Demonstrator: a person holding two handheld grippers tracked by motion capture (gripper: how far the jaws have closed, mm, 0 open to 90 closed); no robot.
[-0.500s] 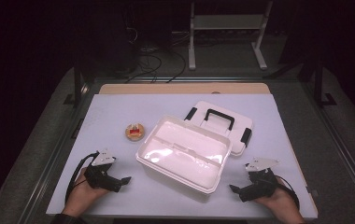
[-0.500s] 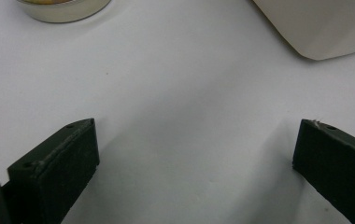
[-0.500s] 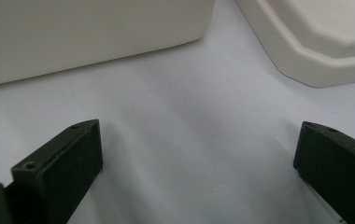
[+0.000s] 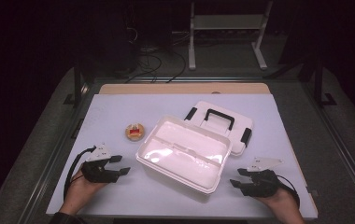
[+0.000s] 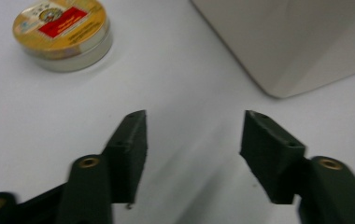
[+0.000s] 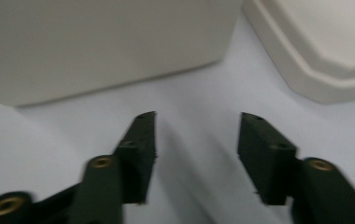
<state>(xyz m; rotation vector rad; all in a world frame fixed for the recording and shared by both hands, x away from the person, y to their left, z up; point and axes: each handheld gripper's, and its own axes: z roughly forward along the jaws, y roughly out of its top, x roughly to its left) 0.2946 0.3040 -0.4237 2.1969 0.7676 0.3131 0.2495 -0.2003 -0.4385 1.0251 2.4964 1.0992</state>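
The left claw (image 4: pixel 122 164) sits low over the counter (image 4: pixel 119 112) with its jaws spread and nothing but bare white surface between them; in the left gripper view that same left claw (image 5: pixel 192 135) points into the gap between a small round tin and the corner of the box. The tin (image 4: pixel 134 131), with its yellow lid and red label, stands just beyond the claw and apart from it, to the left of the box; in the left gripper view the tin (image 5: pixel 61 32) is up at the far left.

The right claw (image 4: pixel 237 178) is also spread and holds nothing, hovering near the counter's front right corner with its tips turned towards the box. In the right gripper view the right claw (image 6: pixel 196 135) faces the gap between the box wall and the lid edge, touching neither.

Between the two claws lies the open white plastic storage box (image 4: pixel 182 154), set at a slant, its divided inside showing. Its lid (image 4: pixel 220 122), with a black handle and black latches, lies flat just behind it, seemingly joined to the box's far side.

A person's hands hold both tools from the near edge.
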